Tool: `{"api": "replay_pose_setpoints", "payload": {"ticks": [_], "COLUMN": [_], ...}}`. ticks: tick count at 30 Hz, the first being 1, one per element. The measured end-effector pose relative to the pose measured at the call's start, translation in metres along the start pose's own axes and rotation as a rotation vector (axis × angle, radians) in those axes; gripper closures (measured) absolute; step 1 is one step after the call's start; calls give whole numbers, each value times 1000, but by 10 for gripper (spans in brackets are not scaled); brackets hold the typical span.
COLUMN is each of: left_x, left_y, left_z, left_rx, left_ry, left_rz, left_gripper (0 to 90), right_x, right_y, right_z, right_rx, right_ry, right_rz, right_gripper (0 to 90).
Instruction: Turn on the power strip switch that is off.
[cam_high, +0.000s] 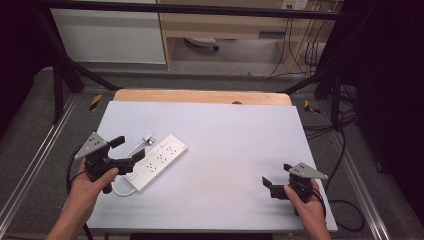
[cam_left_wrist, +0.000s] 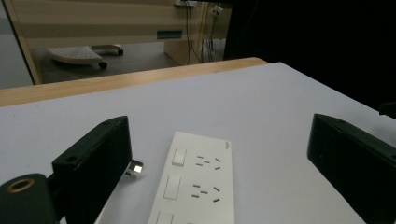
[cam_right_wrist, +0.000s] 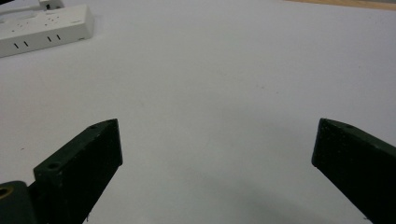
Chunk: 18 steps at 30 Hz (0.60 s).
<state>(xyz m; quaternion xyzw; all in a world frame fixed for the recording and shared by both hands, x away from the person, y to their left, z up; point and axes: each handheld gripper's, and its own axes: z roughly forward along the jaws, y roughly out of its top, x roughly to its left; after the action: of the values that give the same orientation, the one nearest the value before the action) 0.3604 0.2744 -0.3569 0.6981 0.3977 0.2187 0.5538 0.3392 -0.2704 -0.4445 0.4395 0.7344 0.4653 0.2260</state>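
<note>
Noted a white power strip (cam_high: 157, 161) lying flat and diagonal on the left half of the pale table (cam_high: 235, 145), sockets up. Traced its white cord (cam_high: 121, 191) looping out from the near end and curving back along the strip's left side to a plug (cam_high: 147, 137) resting on the table just beside the far half.

Left gripper (cam_high: 126, 153) held in the person's left hand (cam_high: 87, 187) at the near-left end of the strip, just above it, grey three-cornered plate on top. Jaws spread wide, gripping nothing. In the left gripper view, saw the strip (cam_left_wrist: 196, 184) running away between the two black jaws, switches and socket slots facing up, with the metal tip of the plug (cam_left_wrist: 134, 168) peeking out beside the left jaw. Could not tell whether either jaw touched the strip.

Right gripper (cam_high: 275, 180) held in the right hand (cam_high: 305, 205) near the table's front right corner, well apart from the strip, pointed left across the table. Jaws also wide apart, empty. In the right gripper view, saw bare table surface between the jaws and the strip (cam_right_wrist: 44, 29) far off at the upper left.

Wooden edge (cam_high: 200, 96) noted along the table's far side.
</note>
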Motion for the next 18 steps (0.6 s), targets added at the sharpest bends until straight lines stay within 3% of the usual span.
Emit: {"api": "replay_pose_setpoints", "payload": {"ticks": [18], "left_x": [1], "left_y": [8], "left_z": [20], "left_rx": [12], "left_ry": [-4], "left_rz": [16], "left_gripper": [65], "right_x": [0], "right_y": [0], "right_z": [0], "right_rx": [-1], "right_ry": [4], "right_rz": [-1], "right_gripper": [21]}}
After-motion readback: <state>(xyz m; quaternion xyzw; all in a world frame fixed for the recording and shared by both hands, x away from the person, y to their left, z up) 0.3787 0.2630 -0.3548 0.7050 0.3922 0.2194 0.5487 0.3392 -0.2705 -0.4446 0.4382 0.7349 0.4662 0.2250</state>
